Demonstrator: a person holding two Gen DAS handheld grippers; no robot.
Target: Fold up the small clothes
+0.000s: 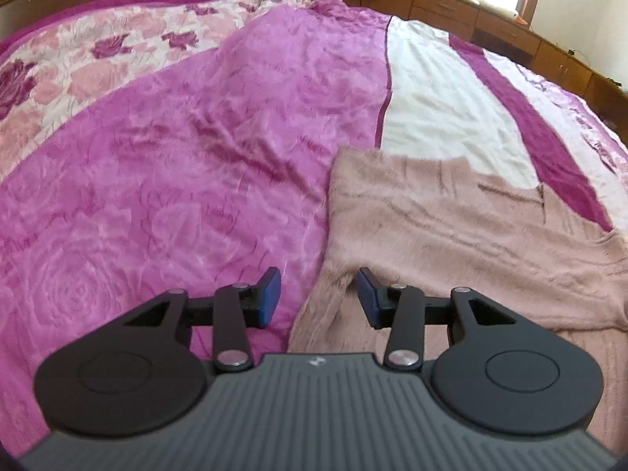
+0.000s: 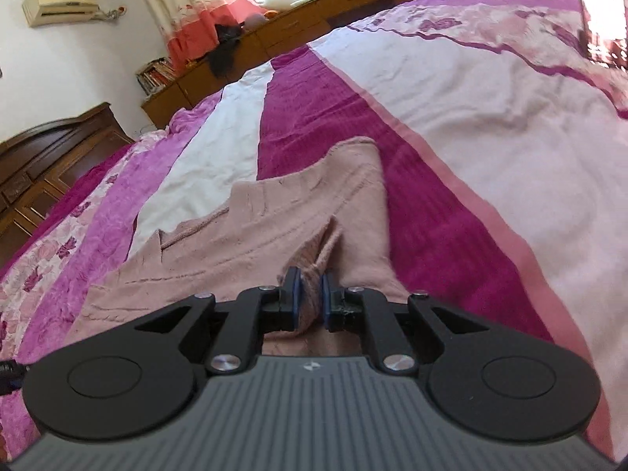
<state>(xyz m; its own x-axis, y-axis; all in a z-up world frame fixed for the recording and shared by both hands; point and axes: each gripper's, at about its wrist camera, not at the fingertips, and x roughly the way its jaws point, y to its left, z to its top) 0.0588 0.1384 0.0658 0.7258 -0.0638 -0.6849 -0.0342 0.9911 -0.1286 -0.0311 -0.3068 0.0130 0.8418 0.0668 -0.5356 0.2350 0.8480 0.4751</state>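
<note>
A dusty-pink knitted sweater (image 1: 451,227) lies spread on a bed covered by a magenta, white and floral bedspread (image 1: 176,165), with the garment straddling the boundary between the magenta velvet-look panel and the white stripe. In the left wrist view, the left gripper (image 1: 320,298) hangs over the sweater's near left edge with its blue-padded jaws spread wide; a fold of pink sleeve lies beneath the gap, and the pads grip nothing. In the right wrist view, the right gripper (image 2: 310,300) is clamped on a bunched ridge of the same sweater (image 2: 243,243), the fabric pinched between the two blue pads and rising in a crease just ahead of them. The rest of the garment lies flat to the left of that pinch, its ribbed neckline showing toward the white stripe. Beyond the bed, a run of low wooden cabinets (image 2: 314,11) lines the wall under a bright window, with a floral curtain (image 2: 188,4), a dark piece of cloth (image 2: 225,51) draped on the cabinet top and an air conditioner (image 2: 62,8) mounted on the white wall. A dark wooden headboard (image 2: 51,157) stands at the left of the right wrist view.
</note>
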